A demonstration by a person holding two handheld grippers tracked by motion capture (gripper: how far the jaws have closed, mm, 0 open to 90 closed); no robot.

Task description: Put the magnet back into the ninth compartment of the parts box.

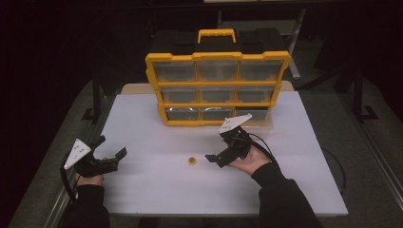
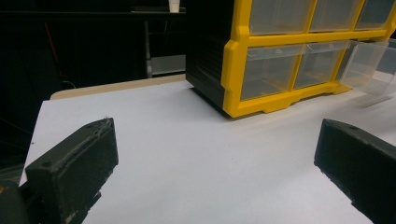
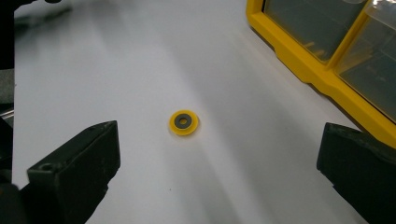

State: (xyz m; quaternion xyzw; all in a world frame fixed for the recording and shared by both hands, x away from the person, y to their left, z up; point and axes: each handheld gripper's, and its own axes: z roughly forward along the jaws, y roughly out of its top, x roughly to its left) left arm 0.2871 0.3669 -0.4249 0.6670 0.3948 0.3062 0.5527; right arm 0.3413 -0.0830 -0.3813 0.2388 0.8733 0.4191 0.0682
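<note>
High view: one yellow washer (image 1: 192, 161) lies flat on the white tabletop (image 1: 157, 190), just beside the right gripper (image 1: 212, 158), whose fingers are spread wide and empty, with the piece ahead of the gap between them. One yellow-and-black organiser (image 1: 217, 85) with nine clear drawers in three rows of three stands at the far edge; its lower right drawer (image 2: 369, 63) is pulled out. At the tabletop's near left the left gripper (image 1: 112, 150) is likewise released, holding nothing.
</note>
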